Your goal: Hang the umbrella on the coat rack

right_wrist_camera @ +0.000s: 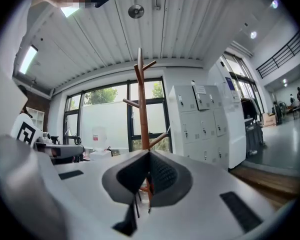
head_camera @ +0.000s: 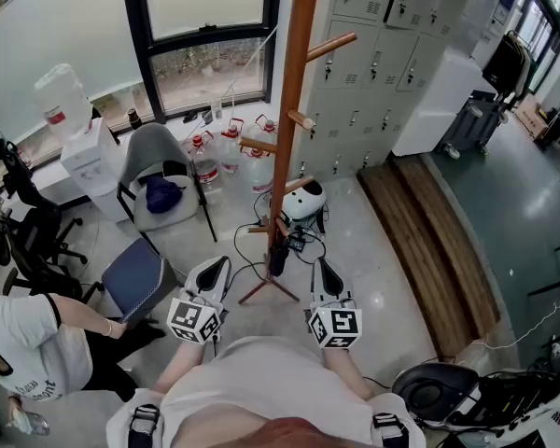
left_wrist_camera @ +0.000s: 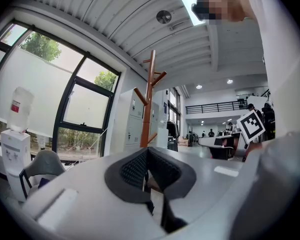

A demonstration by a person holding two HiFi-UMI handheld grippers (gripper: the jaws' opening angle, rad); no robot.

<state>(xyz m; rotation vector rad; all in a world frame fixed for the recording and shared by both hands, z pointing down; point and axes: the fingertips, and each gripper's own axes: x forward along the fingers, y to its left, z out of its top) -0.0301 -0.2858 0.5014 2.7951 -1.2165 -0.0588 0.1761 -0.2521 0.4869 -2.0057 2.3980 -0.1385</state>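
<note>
The wooden coat rack [head_camera: 290,91] stands straight ahead, its pegs sticking out left and right. Low on its pole hangs a dark narrow bundle [head_camera: 278,258], apparently the folded umbrella, just above the rack's feet. My left gripper [head_camera: 217,265] and right gripper [head_camera: 317,265] point at the rack from either side of that bundle, both a little short of it. In the left gripper view the left gripper [left_wrist_camera: 147,151] is shut with nothing in it, the coat rack [left_wrist_camera: 149,99] beyond. The right gripper [right_wrist_camera: 150,154] is shut and empty too, facing the coat rack [right_wrist_camera: 141,109].
A grey chair [head_camera: 159,171] and a blue stool [head_camera: 135,273] stand left of the rack. Water bottles [head_camera: 229,147] and a white helmet [head_camera: 304,200] lie behind it. Grey lockers [head_camera: 383,54] and a wooden platform [head_camera: 429,241] are on the right. A seated person [head_camera: 28,343] is at my left.
</note>
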